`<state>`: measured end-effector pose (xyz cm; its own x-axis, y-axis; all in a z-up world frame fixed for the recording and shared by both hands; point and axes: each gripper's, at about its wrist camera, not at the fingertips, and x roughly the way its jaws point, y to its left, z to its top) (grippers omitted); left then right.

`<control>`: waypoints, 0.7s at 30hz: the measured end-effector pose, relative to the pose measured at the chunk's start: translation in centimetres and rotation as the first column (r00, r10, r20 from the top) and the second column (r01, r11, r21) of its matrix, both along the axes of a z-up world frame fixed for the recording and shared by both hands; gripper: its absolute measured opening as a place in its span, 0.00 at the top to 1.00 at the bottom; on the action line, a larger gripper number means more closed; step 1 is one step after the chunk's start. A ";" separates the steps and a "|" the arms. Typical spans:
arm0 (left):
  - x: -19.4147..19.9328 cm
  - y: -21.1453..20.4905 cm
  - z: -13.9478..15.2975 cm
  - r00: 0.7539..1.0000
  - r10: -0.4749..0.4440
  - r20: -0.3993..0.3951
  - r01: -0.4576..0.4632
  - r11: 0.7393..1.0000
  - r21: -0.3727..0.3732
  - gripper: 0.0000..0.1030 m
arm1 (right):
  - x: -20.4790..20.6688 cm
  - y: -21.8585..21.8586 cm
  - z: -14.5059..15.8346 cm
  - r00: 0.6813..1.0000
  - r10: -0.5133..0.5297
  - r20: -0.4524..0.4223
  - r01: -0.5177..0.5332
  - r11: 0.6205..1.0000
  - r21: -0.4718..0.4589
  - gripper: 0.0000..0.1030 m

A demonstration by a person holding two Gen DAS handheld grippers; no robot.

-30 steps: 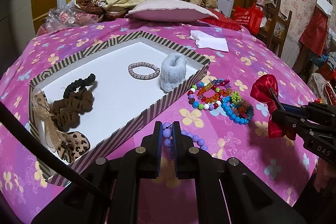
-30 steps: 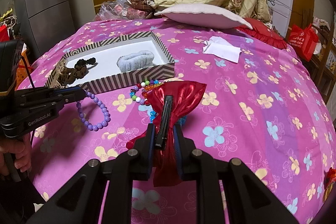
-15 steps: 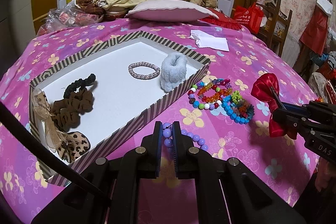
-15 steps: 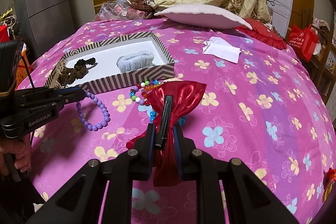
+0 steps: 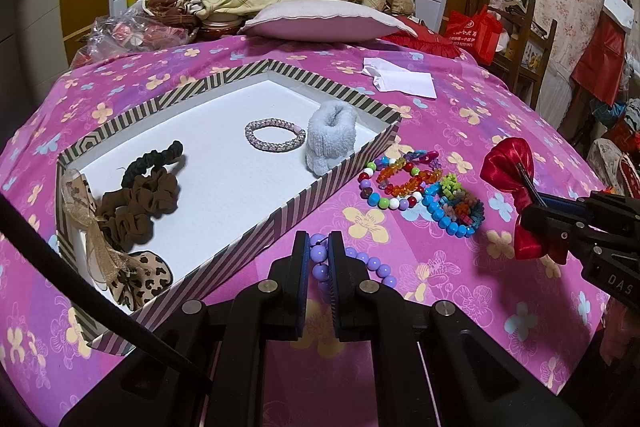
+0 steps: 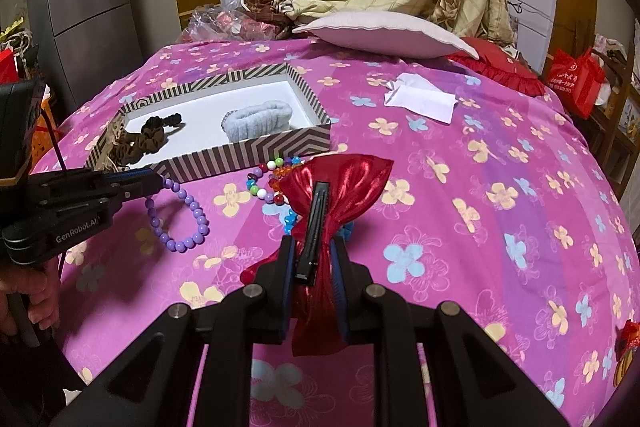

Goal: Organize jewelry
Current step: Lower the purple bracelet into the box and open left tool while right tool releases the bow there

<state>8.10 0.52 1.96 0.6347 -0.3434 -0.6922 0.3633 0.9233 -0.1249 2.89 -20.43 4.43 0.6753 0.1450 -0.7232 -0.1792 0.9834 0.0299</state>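
The left gripper (image 5: 319,247) pinches the purple bead bracelet (image 6: 179,219) just outside the striped box (image 5: 328,175). The right gripper (image 6: 313,259) clamps the red bow hair clip (image 6: 340,183). Multicoloured bead bracelets (image 5: 420,187) lie on the bedspread at one o'clock from the left gripper.

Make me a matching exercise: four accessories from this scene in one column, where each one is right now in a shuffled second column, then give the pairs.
Things:
1. purple bead bracelet
2. red bow hair clip
3. pale blue fluffy scrunchie
4. multicoloured bead bracelets

Places:
A. lying loose on the pink bedspread beside the box
B. inside the striped box, against its right wall
C. clamped in the left gripper
D. clamped in the right gripper

Pairs: 1-C, 2-D, 3-B, 4-A
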 end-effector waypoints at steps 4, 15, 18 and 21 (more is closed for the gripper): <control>0.0 0.0 0.0 1.000 0.001 0.000 -0.001 1.000 -0.001 0.94 | 0.0 -0.1 0.1 1.000 0.000 0.005 0.000 1.000 0.002 0.83; -0.4 1.0 1.5 0.999 0.009 0.042 -0.007 0.999 -0.042 0.94 | 0.0 -0.1 0.2 1.000 -0.003 0.006 0.003 1.000 0.003 0.83; -0.6 1.4 2.8 0.998 0.004 0.070 0.001 0.997 -0.078 0.94 | 0.0 0.1 0.3 1.000 -0.002 0.009 0.002 1.000 0.010 0.83; -0.7 2.2 4.9 0.994 0.010 0.109 0.004 0.992 -0.127 0.94 | 0.4 0.6 0.3 1.000 0.008 0.014 -0.009 1.000 0.015 0.83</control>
<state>7.38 2.68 6.88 0.7055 -0.4219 -0.5694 0.3783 0.9036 -0.2009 3.24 -19.84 4.68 0.6840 0.1613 -0.7114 -0.1880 0.9813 0.0417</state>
